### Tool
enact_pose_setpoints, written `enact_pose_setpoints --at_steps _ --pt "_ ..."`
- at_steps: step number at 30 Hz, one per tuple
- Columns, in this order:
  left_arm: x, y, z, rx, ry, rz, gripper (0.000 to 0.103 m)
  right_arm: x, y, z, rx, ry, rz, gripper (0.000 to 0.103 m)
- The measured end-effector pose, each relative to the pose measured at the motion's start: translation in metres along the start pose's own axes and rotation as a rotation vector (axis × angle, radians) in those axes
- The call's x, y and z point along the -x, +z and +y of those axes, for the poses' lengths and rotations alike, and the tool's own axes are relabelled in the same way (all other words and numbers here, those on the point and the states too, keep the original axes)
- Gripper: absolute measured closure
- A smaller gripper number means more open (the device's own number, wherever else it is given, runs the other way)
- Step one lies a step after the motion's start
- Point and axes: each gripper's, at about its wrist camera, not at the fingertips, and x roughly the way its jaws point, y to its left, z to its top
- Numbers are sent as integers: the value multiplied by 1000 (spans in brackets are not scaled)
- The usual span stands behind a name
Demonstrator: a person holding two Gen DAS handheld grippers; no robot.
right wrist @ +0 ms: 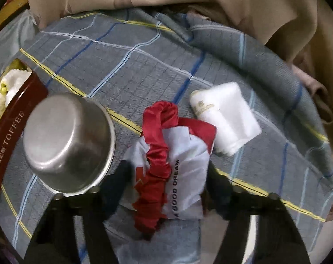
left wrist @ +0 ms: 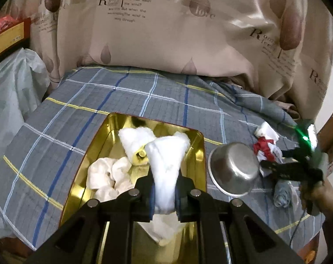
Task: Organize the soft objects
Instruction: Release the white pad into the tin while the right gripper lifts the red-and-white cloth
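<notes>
My left gripper (left wrist: 165, 194) is shut on a white rolled towel (left wrist: 166, 165) and holds it over a gold tin tray (left wrist: 100, 154). In the tray lie another white towel (left wrist: 134, 142) and a cream cloth (left wrist: 110, 177). My right gripper (right wrist: 168, 182) is open, its jaws on either side of a red and white cloth (right wrist: 171, 169) printed "A GOOD DREAM" that lies on the plaid sheet. A folded white towel (right wrist: 227, 116) lies just beyond it. In the left wrist view the right gripper (left wrist: 285, 169) is over the red and white cloth (left wrist: 265, 148).
An upturned steel bowl (right wrist: 67, 143) sits between the tray (right wrist: 12, 136) and the red cloth; it also shows in the left wrist view (left wrist: 234, 169). A rolled blue cloth (left wrist: 282, 194) lies near the right gripper. A beige printed curtain (left wrist: 166, 33) hangs behind the plaid sheet (left wrist: 144, 96).
</notes>
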Motion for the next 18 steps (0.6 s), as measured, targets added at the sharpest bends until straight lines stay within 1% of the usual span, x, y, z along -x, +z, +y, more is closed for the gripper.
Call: enact_pose_setpoints --at_steps 1,3,5,6,8,11,13,18 --pt "4 -2 -1 0 -1 -2 89 0 -1 -2 -17 7 -6 72" --pt "9 -4 -2 14 -6 -5 89 5 -2 -4 -45 23 -36 86" --pt "13 -7 -1 31 -18 -4 89 15 -1 -4 -55 28 -78 87" --pt "16 -9 -1 37 -18 -10 89 20 1 -5 -72 46 -97 87" --pt "21 -11 -2 40 -17 -19 87 33 7 -6 -107 100 -141 88" --pt "25 -15 -3 46 1 -30 87 45 20 -2 -158 179 -185 88" --pt "25 -18 -4 38 17 -28 87 50 32 9 -179 241 -203 88" --pt "28 -22 -1 42 36 -35 87 66 54 49 -161 323 -262 88"
